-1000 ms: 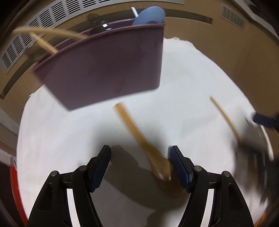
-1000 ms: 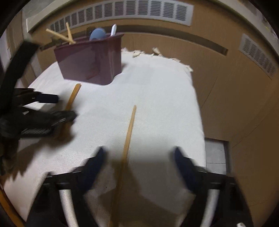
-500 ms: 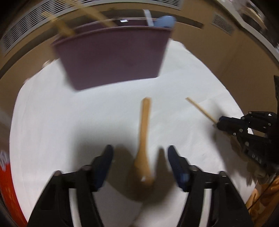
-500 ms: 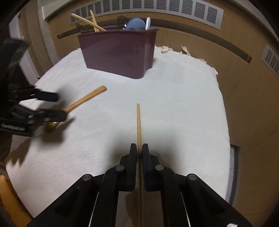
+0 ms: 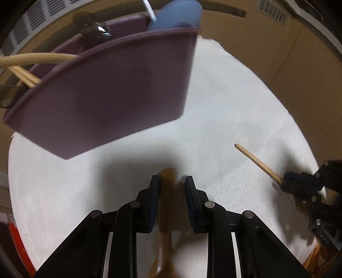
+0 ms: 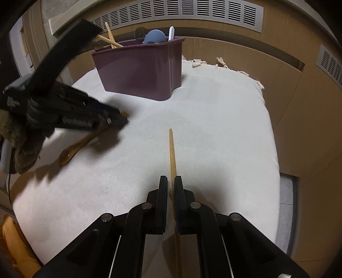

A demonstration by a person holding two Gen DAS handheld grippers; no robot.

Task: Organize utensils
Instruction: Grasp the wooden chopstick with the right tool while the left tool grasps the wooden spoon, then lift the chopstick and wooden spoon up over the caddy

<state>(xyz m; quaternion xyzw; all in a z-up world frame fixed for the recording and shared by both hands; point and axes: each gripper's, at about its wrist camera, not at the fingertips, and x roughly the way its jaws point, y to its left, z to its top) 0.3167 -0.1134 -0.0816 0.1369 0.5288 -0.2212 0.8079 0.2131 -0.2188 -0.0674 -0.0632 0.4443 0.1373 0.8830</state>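
Note:
A brown wooden spoon lies on the white cloth. Its handle end sits between the fingers of my left gripper, whose jaws are closing; the left pad touches the handle, and a gap remains at the right pad. My right gripper is shut on a pale wooden chopstick that points away from it. The purple utensil caddy stands just beyond the spoon and holds chopsticks, a blue spoon and a dark ladle. In the right wrist view the caddy is at the back, with the left gripper over the spoon.
A white cloth covers the table, with fringe at its far edge. Wooden panels with vent grilles stand close behind the caddy. Something orange lies off the cloth's near left corner. The right gripper holds the chopstick at right.
My left gripper slid along the spoon from its bowl to the handle end, and its jaws narrowed around it. The right gripper's jaws shut on the chopstick.

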